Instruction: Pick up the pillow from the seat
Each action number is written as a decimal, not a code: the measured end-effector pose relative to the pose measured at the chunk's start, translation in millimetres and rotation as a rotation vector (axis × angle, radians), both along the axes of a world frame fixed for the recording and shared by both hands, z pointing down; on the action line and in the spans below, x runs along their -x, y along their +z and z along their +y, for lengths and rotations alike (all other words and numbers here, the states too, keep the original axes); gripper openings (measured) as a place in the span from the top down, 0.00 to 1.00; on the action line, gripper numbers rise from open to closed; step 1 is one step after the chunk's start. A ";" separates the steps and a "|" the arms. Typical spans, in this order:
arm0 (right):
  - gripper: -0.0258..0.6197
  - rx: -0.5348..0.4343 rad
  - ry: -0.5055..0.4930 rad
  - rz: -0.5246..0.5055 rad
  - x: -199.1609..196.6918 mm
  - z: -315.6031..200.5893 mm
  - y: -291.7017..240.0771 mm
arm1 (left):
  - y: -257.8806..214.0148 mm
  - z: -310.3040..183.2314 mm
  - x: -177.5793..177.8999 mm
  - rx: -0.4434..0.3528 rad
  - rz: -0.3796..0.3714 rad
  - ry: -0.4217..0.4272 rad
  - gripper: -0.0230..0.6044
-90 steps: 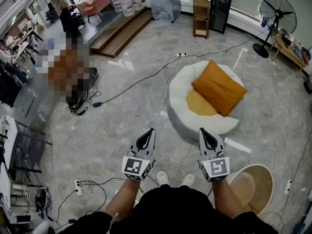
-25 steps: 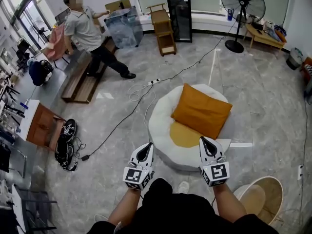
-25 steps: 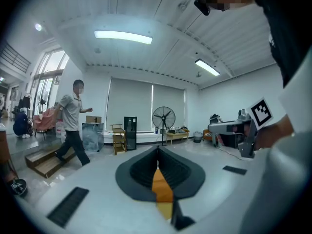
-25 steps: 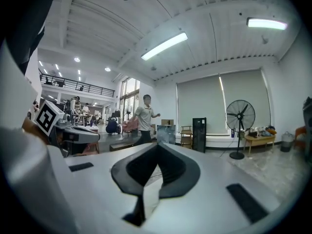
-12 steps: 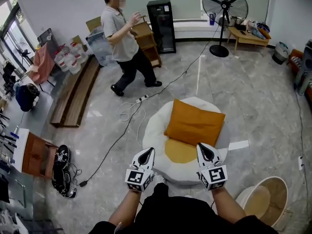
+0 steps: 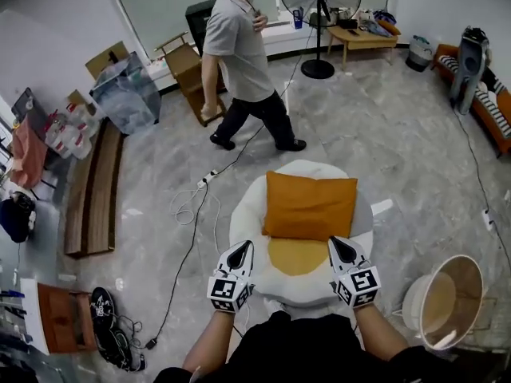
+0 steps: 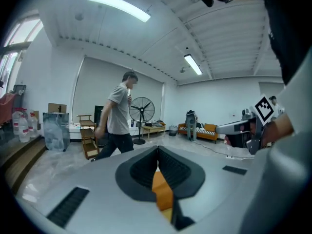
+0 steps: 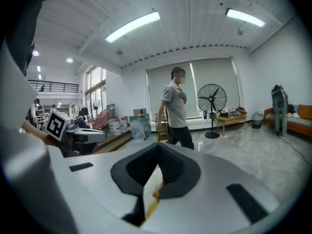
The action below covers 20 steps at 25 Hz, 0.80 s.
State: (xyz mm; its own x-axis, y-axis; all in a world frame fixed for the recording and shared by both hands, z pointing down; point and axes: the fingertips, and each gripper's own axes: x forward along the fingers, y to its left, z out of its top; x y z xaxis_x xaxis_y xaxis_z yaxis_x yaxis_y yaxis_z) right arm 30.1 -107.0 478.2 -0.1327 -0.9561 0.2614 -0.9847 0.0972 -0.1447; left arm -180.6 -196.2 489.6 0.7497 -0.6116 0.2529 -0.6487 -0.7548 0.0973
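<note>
Head view only: pillow (image 6: 310,206) and seat (image 6: 239,222) whole from above, plus both tools at once. Left tool (image 6: 242,246) and right tool (image 6: 336,242) are side by side at the seat's near rim. A tub (image 6: 467,274) stands on the floor (image 6: 415,134) to my right, and a cable (image 6: 188,246) runs off to my left.

Left gripper view adds the level look across the room: a person (image 7: 117,116) walking, a fan (image 7: 142,112) and a sofa (image 7: 200,129) at the far wall, and my right tool off to the side. Its jaws are pressed together, nothing pinched. An orange sliver shows in the slot below them; pillow or the seat's orange centre, cannot tell.

Right gripper view: jaws also pressed together and empty. A thin orange-and-white sliver shows under them. My left tool is at that view's left edge, and the same person and fan are ahead.

Pillow: orange rectangle lying on the far half of the round white seat. Its long axis runs left-right across the head view, with one long edge facing me.

Relative to the tools: the pillow is just ahead of both. The left tool's tip is just outside the near-left corner. The right tool's tip is at the near-right corner. Contact: cannot tell.
</note>
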 end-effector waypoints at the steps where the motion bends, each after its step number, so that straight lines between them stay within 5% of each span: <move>1: 0.95 0.009 0.018 -0.005 -4.7 -2.3 3.3 | 0.0 -6.7 -4.4 -0.001 0.002 0.020 0.94; 16: 0.95 0.173 0.143 -0.059 -100.7 -22.4 109.6 | 99.1 -72.4 -86.8 0.075 -0.130 0.151 0.94; 20: 0.94 0.245 0.129 -0.043 -126.3 -37.5 162.4 | 144.3 -90.7 -106.3 0.123 -0.163 0.162 0.83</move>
State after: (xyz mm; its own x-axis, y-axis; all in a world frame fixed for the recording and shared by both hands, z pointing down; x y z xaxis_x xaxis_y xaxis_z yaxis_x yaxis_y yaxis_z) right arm 156.4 -144.4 640.6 -0.0301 -0.8747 0.4837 -0.9790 -0.0717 -0.1906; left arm -74.3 -286.9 633.9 0.7789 -0.4436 0.4434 -0.5346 -0.8392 0.0995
